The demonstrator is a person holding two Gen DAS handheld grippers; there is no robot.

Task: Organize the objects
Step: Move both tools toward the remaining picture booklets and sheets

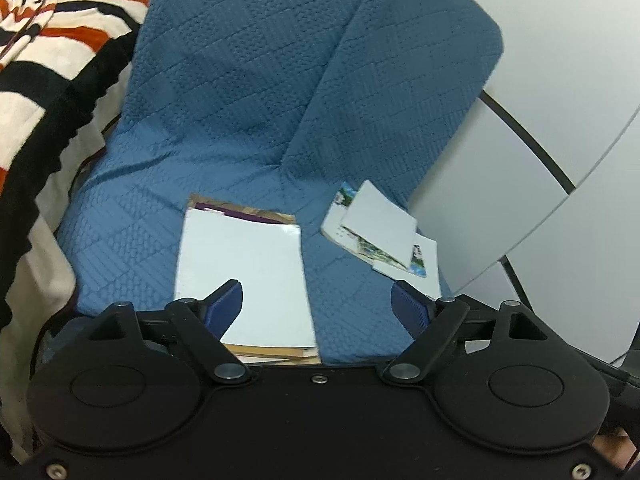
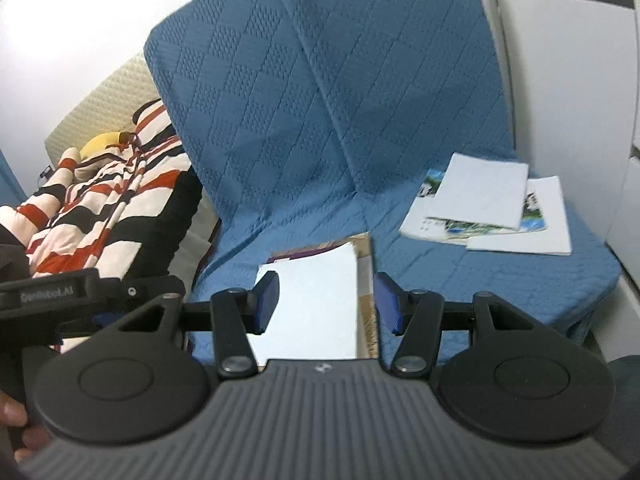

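From the left wrist, the left tool (image 1: 316,300) hangs above a seat covered in a blue quilted cover (image 1: 224,112), its blue-padded fingers (image 1: 226,304) spread wide with nothing between them, not touching anything below. Under and just beyond the left finger lies a stack of books (image 1: 244,264) on the near part of the seat: a white cover on top, with brown and purple edges showing at its far side and brown edges at its near side. To the right of the stack, well apart from it, a loose pile of booklets (image 1: 380,232) lies near the seat's right edge, a plain white one tilted across others with coloured pictures. A striped blanket (image 1: 48,44) in red, black and cream fills the far left, and pale panels (image 1: 532,184) stand to the right of the seat. From the right wrist, the right tool (image 2: 326,302) hovers over the same stack of books (image 2: 316,304), its jaws apart and empty; the white top cover shows between the two fingers (image 2: 267,300) but lies below them, untouched. The loose booklets (image 2: 488,212) lie to the far right on the seat. The striped blanket (image 2: 104,200) is heaped at the left, and a hand (image 2: 16,428) shows at the near left edge, blurred.
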